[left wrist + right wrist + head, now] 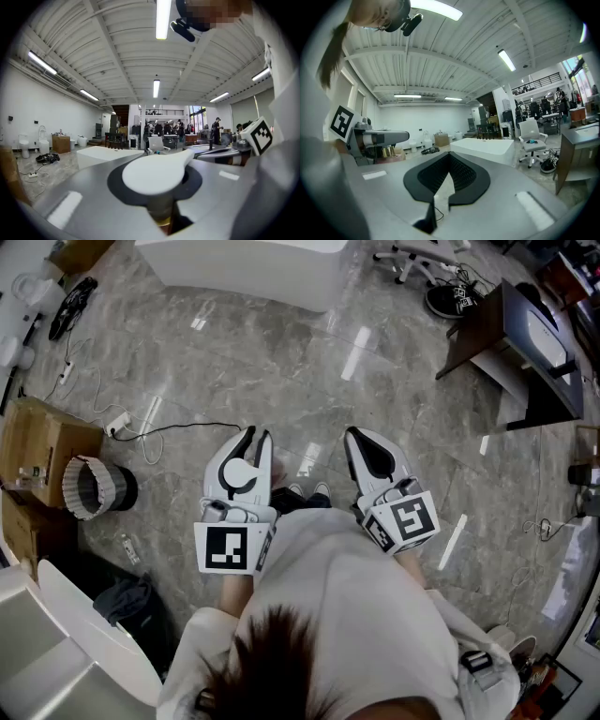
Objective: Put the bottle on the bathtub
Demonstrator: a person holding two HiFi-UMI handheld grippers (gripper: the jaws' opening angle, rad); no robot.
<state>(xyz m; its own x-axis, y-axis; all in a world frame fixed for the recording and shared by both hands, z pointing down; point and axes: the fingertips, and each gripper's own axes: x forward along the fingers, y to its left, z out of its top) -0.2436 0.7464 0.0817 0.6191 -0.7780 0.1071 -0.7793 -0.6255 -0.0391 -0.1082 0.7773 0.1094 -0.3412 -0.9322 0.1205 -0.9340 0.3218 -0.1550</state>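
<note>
I am standing on a marble floor with both grippers held out in front of me. A white rounded thing, apparently the bottle, lies between the black pads of my left gripper, which is shut on it. My right gripper is shut, its ribbed black pads meeting at the tips with nothing between them. The white bathtub stands some way ahead across the floor. The right gripper view also shows the left gripper at its left.
To my left are a cardboard box, a dark bin and a power strip with its cable. A dark desk stands ahead right, with an office chair and shoes near it. A white fixture sits close at lower left.
</note>
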